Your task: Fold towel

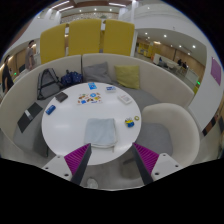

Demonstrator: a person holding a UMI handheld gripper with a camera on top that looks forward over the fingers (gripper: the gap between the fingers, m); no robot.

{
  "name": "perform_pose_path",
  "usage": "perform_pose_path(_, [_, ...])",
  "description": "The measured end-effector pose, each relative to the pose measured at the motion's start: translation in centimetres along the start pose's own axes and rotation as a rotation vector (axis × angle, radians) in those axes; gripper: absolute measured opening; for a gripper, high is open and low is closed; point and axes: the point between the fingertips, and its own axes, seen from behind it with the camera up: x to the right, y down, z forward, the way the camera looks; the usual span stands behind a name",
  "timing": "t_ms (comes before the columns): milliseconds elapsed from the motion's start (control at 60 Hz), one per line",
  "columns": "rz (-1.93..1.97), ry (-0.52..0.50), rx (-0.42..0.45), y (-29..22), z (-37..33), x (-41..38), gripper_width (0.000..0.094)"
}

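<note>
Claw (pixel 113 160) raised, open (fingers apart), towel (pixel 101 132) just ahead on table (pixel 75 125).

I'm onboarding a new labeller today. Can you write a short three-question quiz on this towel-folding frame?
1. True or false: the gripper already holds the towel.
2. Where does the towel lie? A) on the white round table, just ahead of the fingers; B) on the yellow cushion; C) on a chair.
3. Fill in: the fingers stand ____, with a gap between the pads.

Key: 1. False, the towel lies flat on the table, beyond the fingertips. 2. A. 3. open.
</note>
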Motion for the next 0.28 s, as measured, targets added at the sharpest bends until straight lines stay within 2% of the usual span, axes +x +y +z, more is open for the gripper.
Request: perform_pose_path(283, [0.004, -0.047, -0.025, 0.8, 0.4, -1.7, 0.0872])
